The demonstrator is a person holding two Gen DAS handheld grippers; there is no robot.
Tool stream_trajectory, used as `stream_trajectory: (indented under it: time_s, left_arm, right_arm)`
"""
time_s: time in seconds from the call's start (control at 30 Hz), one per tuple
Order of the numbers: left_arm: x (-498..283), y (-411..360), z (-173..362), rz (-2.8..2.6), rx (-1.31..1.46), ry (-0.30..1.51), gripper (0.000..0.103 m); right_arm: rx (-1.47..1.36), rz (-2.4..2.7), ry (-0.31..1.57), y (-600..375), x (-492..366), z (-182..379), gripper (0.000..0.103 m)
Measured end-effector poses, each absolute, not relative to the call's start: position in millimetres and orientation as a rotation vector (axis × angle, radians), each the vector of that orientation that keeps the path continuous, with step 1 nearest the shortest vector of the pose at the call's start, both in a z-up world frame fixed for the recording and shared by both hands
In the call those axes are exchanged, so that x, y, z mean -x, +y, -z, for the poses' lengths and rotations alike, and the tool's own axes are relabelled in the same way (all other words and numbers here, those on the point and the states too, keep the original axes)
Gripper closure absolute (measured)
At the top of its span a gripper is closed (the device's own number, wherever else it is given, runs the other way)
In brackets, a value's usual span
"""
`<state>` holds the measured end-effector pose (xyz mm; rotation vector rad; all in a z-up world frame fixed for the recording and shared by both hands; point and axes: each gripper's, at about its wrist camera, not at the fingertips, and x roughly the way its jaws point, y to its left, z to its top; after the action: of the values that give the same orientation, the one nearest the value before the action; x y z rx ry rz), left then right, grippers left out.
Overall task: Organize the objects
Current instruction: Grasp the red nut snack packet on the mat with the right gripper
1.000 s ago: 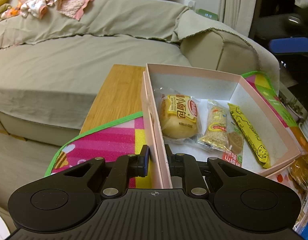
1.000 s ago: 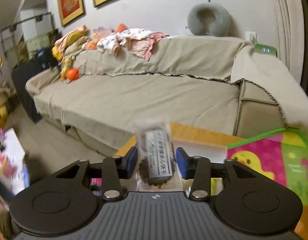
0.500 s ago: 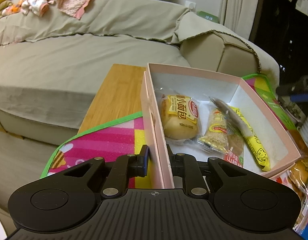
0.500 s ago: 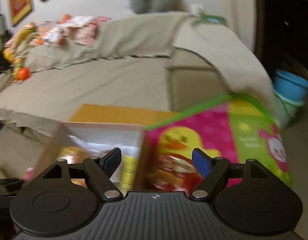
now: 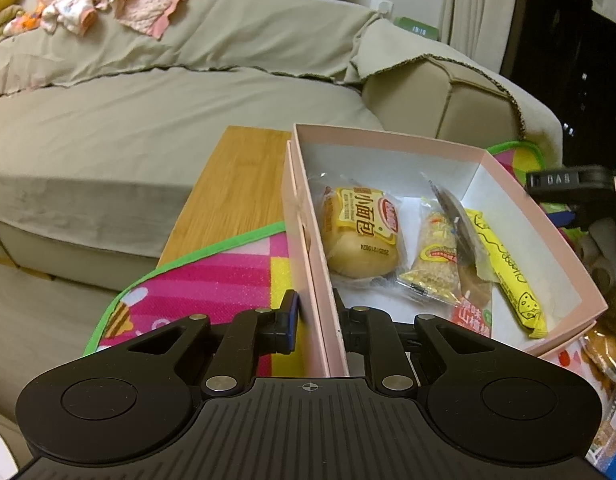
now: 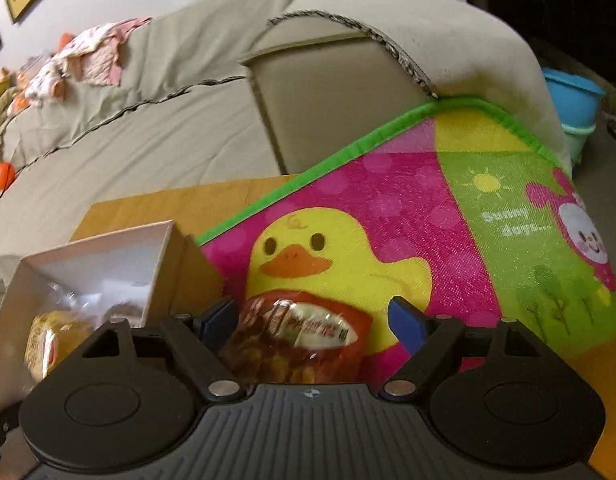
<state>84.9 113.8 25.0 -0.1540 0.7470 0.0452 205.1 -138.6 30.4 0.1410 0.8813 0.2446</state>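
My left gripper [image 5: 315,318] is shut on the near left wall of a pink box [image 5: 304,216]. In the box lie a small bread bun in a yellow wrapper [image 5: 360,236], a rice-cracker packet [image 5: 436,256], a dark-wrapped snack [image 5: 456,216] leaning over it, a red hawthorn packet [image 5: 470,312] and a yellow bar [image 5: 508,272]. My right gripper [image 6: 314,322] is open, its fingers either side of a red snack packet [image 6: 304,340] lying on the mat, just right of the box [image 6: 164,264].
The box sits on a wooden table [image 5: 236,196] covered partly by a colourful play mat [image 6: 448,216]. A beige sofa [image 5: 148,120] stands behind. More snack packets [image 5: 604,356] lie right of the box. Blue tubs [image 6: 572,100] stand on the floor.
My right gripper let go of the dark-wrapped snack, which now lies in the box. It swung right, opened, and came down over the red snack packet. My left gripper stayed clamped on the box wall.
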Motion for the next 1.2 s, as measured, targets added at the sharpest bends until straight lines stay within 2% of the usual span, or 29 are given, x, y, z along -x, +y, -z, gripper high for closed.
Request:
stream_trajectory:
  time_s: [0.07, 0.13, 0.17, 0.27, 0.57, 0.63, 0.7, 0.77, 1.13, 1.2]
  left_arm:
    - [-85.7, 112.8, -24.5, -0.05, 0.151, 0.75, 0.086]
    - [-86.0, 112.8, -24.1, -0.051, 0.151, 0.753, 0.086]
    - [-86.3, 113.2, -23.8, -0.051, 0.153, 0.755, 0.086]
    - [-86.6, 113.7, -23.3, -0.056, 0.157, 0.758, 0.086]
    - [-86.7, 112.0, -23.1, -0.062, 0.154, 0.759, 0.087]
    - [-86.8, 111.4, -23.3, -0.063, 0.154, 0.759, 0.087]
    - [-86.5, 112.0, -23.1, -0.064, 0.155, 0.758, 0.087]
    - [-86.3, 112.0, -23.0, -0.065, 0.156, 0.758, 0.087]
    - [-85.8, 113.4, -23.2, -0.057, 0.142, 0.755, 0.086]
    - [-87.6, 112.6, -22.6, -0.055, 0.124, 0.752, 0.086]
  right_arm:
    - [-0.186, -0.257, 0.898, -144.0, -212.1, -27.9, 0.019]
    - [-0.155, -0.286, 0.909, -142.8, -213.9, -28.8, 0.029]
    - [-0.129, -0.294, 0.916, -142.5, -212.5, -29.9, 0.04]
    - [-0.11, -0.326, 0.944, -151.4, -201.7, -34.2, 0.046]
    - [0.06, -0.353, 0.935, -183.1, -131.6, -43.7, 0.047]
    - [0.132, -0.337, 0.906, -184.2, -116.2, -47.8, 0.041]
    - [0.166, -0.328, 0.889, -185.9, -103.8, -51.5, 0.017]
    - [0.191, -0.34, 0.867, -185.2, -93.6, -53.7, 0.008]
    - [0.126, -0.337, 0.908, -164.1, -110.1, -29.5, 0.007]
    - [0.114, -0.328, 0.907, -163.9, -113.2, -29.9, 0.014]
